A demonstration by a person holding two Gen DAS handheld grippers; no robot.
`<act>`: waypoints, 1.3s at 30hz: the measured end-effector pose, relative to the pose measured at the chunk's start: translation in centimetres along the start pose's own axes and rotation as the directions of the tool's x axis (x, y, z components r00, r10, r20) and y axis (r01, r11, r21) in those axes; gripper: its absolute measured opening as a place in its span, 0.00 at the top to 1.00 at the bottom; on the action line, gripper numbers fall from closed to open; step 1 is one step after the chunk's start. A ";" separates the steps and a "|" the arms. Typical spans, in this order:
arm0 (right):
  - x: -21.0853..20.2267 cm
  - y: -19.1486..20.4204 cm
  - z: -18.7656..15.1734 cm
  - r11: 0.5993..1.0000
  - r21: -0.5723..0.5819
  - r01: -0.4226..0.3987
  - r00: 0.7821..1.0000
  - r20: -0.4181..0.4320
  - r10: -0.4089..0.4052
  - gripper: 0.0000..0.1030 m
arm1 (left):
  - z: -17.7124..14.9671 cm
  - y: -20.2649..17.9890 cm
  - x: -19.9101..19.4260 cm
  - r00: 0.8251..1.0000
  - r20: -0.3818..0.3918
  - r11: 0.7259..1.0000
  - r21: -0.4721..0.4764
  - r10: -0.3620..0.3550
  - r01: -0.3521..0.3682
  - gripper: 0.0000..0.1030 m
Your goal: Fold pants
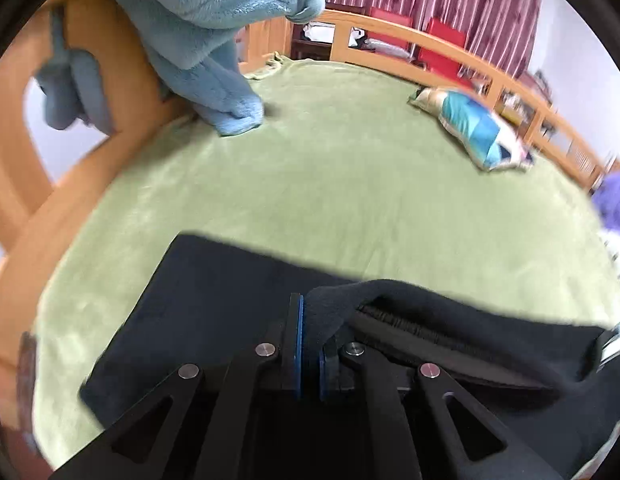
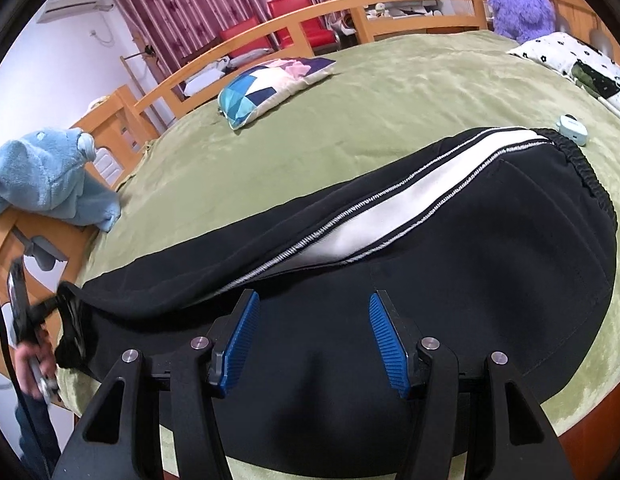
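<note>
Black pants [image 2: 470, 248] with a white side stripe lie across the green bed cover [image 2: 350, 120], waistband at the right. My right gripper [image 2: 312, 320] is open just above the pants' near part, its blue pads apart and empty. My left gripper [image 1: 311, 320] is shut on the leg end of the pants [image 1: 214, 280] and lifts a fold of black cloth above the flat lower layer. In the right wrist view the left gripper [image 2: 68, 312] shows at the far left holding that leg end.
A blue fleece garment [image 1: 214, 40] hangs over the wooden bed rail [image 1: 90, 168]. A patterned cushion [image 2: 270, 84], a purple plush toy [image 2: 518, 4], a black-and-white pillow [image 2: 578, 64] and a small pale blue case [image 2: 572, 128] lie on the bed.
</note>
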State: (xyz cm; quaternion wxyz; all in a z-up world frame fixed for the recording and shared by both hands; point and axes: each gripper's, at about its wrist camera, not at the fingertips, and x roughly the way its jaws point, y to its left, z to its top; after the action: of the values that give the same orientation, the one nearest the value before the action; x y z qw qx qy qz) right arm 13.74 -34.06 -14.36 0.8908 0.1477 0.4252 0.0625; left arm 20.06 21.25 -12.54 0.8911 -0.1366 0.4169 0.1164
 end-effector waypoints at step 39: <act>5.2 7.6 -2.0 0.992 -0.117 -0.054 0.994 -0.103 0.042 0.45 | -8.6 -7.1 2.0 0.995 -0.065 0.979 0.194 0.080 -0.066 0.21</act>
State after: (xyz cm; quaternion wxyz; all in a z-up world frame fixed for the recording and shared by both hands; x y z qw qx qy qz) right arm 15.60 -25.22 -16.98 0.8737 0.1009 0.4614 0.1165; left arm 17.48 11.87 -18.35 0.8794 -0.0391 0.4630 0.1032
